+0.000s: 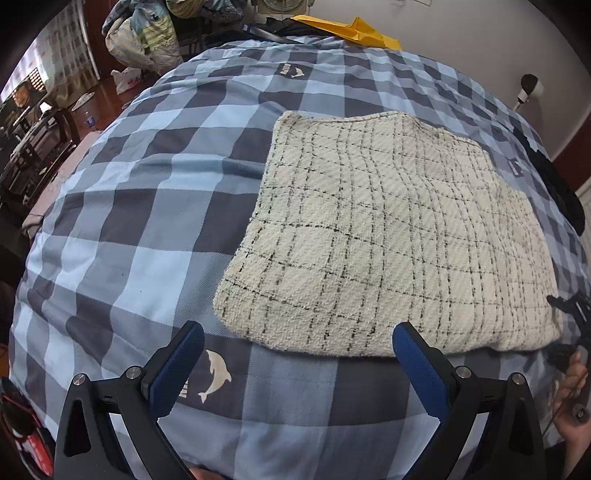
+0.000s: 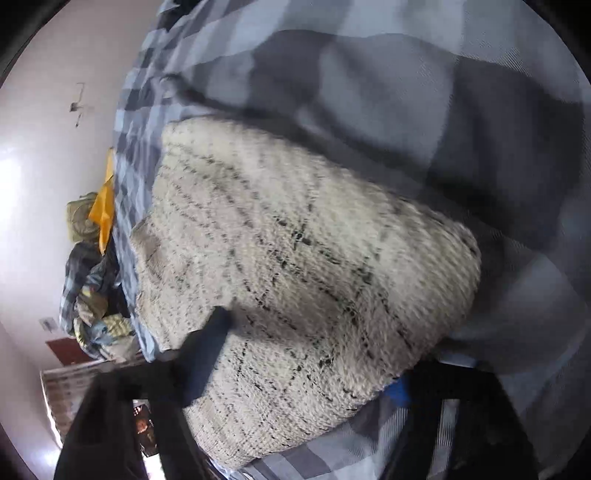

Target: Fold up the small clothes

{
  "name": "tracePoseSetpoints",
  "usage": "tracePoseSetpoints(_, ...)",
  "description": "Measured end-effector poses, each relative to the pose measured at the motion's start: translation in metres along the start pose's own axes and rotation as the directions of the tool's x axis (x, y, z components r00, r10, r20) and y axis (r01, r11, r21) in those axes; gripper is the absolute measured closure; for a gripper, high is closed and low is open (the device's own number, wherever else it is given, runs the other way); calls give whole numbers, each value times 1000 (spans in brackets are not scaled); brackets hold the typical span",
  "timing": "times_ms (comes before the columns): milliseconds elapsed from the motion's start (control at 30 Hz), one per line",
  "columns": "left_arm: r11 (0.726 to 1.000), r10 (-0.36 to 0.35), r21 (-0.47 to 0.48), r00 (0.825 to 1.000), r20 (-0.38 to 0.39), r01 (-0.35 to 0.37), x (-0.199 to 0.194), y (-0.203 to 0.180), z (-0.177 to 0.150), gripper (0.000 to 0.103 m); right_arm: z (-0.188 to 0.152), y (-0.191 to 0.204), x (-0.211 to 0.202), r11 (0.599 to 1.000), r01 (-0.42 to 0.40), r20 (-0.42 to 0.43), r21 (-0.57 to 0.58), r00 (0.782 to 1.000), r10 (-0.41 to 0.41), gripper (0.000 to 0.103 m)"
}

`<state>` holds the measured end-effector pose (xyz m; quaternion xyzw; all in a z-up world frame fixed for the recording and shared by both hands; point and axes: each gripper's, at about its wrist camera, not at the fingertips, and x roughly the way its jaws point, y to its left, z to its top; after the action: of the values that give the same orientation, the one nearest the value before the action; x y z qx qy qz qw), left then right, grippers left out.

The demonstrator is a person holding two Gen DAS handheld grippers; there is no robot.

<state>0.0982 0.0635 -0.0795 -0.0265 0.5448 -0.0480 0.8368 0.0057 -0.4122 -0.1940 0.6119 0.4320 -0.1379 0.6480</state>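
Item one, the garment (image 1: 388,236): cream knit with a thin black check, folded into a thick, roughly square pad. It lies flat on the quilt (image 1: 147,206), toward my right side, its near edge just beyond my left tongs. From the right wrist view it fills the middle of the picture (image 2: 295,280), blurred.

Item two, my left tongs (image 1: 297,341): fingers spread wide, blue pads facing each other, nothing between them. They hover over the quilt at the garment's near edge; the right-hand pad (image 1: 410,350) overlaps that edge in the picture, though I cannot tell whether it touches.

Item three, my right tongs (image 2: 310,354): about half open, one finger (image 2: 207,350) lying on top of the knit, the other, with its blue pad (image 2: 399,391), low at the garment's edge. The garment's corner sits between them; the blur keeps me from telling whether the pads press on it.

Item four, the quilt: blue and grey checks, with a white dolphin (image 1: 216,373) printed near my left tongs.

Item five, a yellow cloth (image 1: 354,31) at the far edge of the bed.
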Motion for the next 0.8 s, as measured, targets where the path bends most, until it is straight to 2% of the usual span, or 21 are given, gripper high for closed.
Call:
tracePoseSetpoints(300,999,-12,-43,1000,-25,10,4,9,0,0,-11,5,-18,1000,-5,30,16,1000,5,66)
tracePoseSetpoints(400,999,-12,-40,1000,-23,11,4,9,-1,0,-18,4,-28,998,-52,-1,27,999,52,66)
tracePoseSetpoints(600,1000,-14,-20,999,-29,13,6,1,-1,0,-22,-16,-31,974,-151,-57,167,985,162,65)
tracePoseSetpoints(700,1000,-7,-5,999,-33,7,7,-3,-2,0,-23,-13,-18,977,-140,-94,161,983,156,65)
tracePoseSetpoints(800,1000,-10,-4,999,-34,10,7,-3,-2,0,-24,-9,8,984,-73,-159,160,982,98,65)
